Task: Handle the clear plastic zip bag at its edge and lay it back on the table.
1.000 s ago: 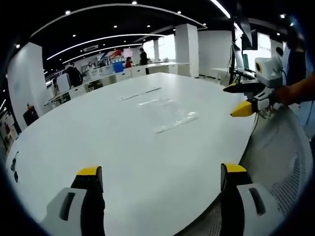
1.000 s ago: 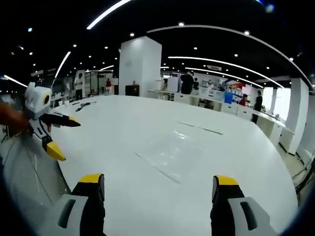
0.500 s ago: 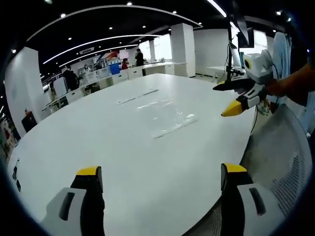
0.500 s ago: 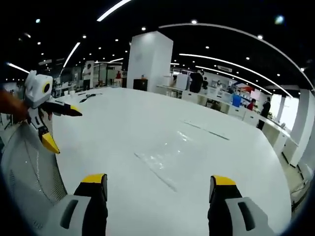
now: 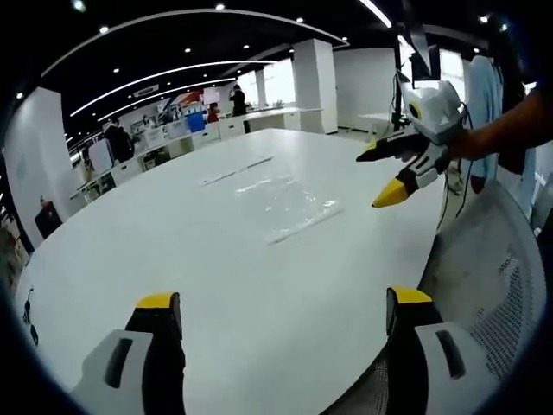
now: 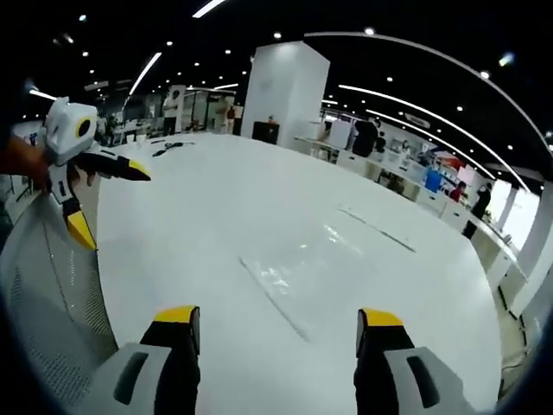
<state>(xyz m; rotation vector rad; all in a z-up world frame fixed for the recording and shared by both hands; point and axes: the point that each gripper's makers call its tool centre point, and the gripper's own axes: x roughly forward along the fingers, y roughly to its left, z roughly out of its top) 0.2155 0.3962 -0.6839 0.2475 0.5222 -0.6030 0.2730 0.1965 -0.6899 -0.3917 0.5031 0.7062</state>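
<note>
Open-plan office, ceiling light strips, white pillar [image 6: 288, 91] behind. Large white table [image 5: 173, 233] carries clear bag [image 5: 289, 204], lying flat near table middle, zip edge toward near rim. Left tool [image 5: 281, 313] released, jaws wide apart, low over near table edge, well short of bag. Right tool [image 6: 276, 322] also released, jaws spread, bag [image 6: 298, 272] just ahead between jaw lines, not touched. Mesh chair back [image 5: 492, 268] beside table edge.
</note>
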